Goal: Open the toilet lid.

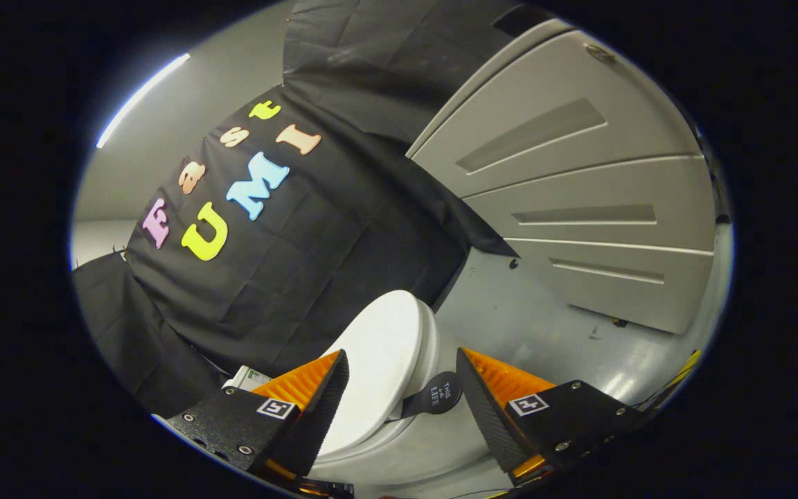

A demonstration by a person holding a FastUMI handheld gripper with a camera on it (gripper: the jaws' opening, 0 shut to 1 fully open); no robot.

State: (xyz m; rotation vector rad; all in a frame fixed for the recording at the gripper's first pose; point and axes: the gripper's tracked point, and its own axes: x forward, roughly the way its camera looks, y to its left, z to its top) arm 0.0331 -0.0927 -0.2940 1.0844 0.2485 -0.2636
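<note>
Lid (378, 360) down on toilet (413, 436), unopened; gripper (402, 388) fingers spread apart, empty, lift tab (440, 396) between them ungrasped.

Tool (402, 360) tilted, fingers (316, 402) spread wide, gripping nothing.

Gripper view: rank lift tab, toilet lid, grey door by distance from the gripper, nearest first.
Gripper is open.
1. Lift tab: dark, between the fingertips, on the lid's edge.
2. Toilet lid: closed, just ahead of the fingers.
3. Grey door: far beyond, across the floor.

Mock bathroom booth — toilet (378, 360), grey panelled door (579, 194), black cloth wall (316, 263).
</note>
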